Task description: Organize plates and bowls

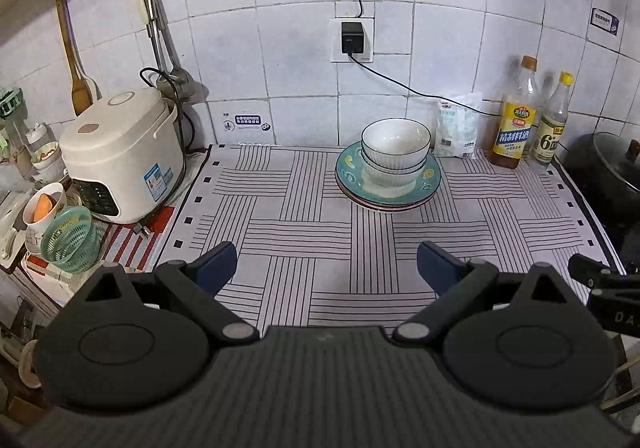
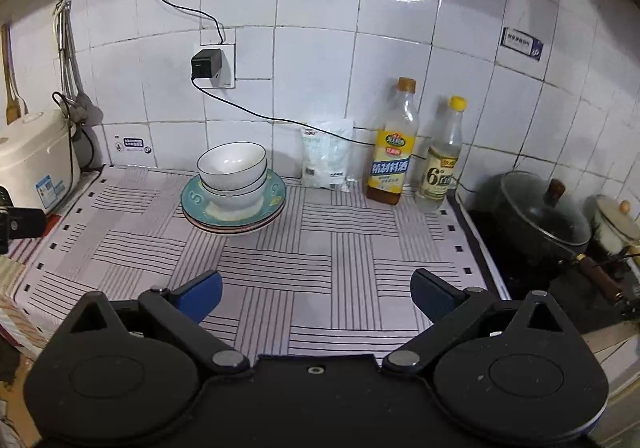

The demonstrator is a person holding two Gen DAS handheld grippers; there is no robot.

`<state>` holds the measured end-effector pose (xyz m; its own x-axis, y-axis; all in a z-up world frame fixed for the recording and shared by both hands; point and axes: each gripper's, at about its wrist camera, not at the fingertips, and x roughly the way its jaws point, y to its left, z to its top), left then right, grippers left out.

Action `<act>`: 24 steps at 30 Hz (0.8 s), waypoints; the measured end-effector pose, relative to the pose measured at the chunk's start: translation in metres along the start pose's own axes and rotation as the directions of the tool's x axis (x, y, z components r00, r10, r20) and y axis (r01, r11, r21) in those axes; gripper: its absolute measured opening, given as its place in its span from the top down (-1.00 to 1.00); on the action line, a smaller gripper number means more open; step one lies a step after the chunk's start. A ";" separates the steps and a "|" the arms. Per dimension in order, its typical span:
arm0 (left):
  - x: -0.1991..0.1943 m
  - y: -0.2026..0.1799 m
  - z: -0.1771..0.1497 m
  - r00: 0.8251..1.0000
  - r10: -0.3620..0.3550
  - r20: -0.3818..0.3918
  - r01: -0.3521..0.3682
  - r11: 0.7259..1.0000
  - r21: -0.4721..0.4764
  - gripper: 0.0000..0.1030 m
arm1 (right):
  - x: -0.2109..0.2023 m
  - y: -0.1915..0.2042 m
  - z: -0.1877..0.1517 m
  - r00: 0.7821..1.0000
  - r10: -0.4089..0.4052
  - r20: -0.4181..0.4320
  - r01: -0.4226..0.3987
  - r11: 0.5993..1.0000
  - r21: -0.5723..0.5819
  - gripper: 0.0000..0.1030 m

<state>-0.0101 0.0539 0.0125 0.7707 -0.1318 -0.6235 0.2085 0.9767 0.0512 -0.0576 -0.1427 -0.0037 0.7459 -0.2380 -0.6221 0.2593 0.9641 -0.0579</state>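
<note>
Currently, left wrist: my left gripper (image 1: pixel 327 268) jaws spread, empty, above the striped mat (image 1: pixel 296 232). Two nested bowls (image 1: pixel 395 151) sit on stacked plates (image 1: pixel 428 177) near the wall. Right wrist: my right gripper (image 2: pixel 316 298) spread, empty; stack ahead-left.

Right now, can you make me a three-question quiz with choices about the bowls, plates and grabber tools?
1. Where do the white bowls sit?
A. on the stacked plates
B. on the rice cooker
C. in the pot

2. How many white bowls are stacked?
A. one
B. two
C. four

3. How is the left tool?
A. open and empty
B. shut on a bowl
C. holding a bottle

Answers: 1 A, the bowls rest in the teal top plate. 2 B, two dark-edged rims show. 3 A, its blue fingers stand apart over the striped cloth; the right tool looks the same.
</note>
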 end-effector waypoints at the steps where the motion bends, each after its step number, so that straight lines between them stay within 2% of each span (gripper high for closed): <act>1: 0.000 0.000 -0.001 1.000 0.002 0.002 -0.002 1.000 0.001 -0.90 | 0.000 0.000 0.000 1.000 0.004 -0.002 -0.004 1.000 0.005 -0.98; 12: 0.004 -0.002 -0.008 1.000 0.023 0.007 -0.023 1.000 0.002 -0.91 | 0.000 0.003 -0.004 1.000 0.002 -0.005 -0.002 1.000 0.028 -0.98; 24: 0.008 -0.003 -0.010 1.000 0.000 0.007 0.000 1.000 0.023 -0.91 | 0.006 0.001 -0.007 1.000 0.001 -0.019 0.000 0.999 0.046 -0.98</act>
<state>-0.0106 0.0514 -0.0009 0.7746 -0.1327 -0.6183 0.2219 0.9726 0.0692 -0.0576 -0.1422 -0.0129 0.7343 -0.2346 -0.6370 0.2871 0.9577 -0.0218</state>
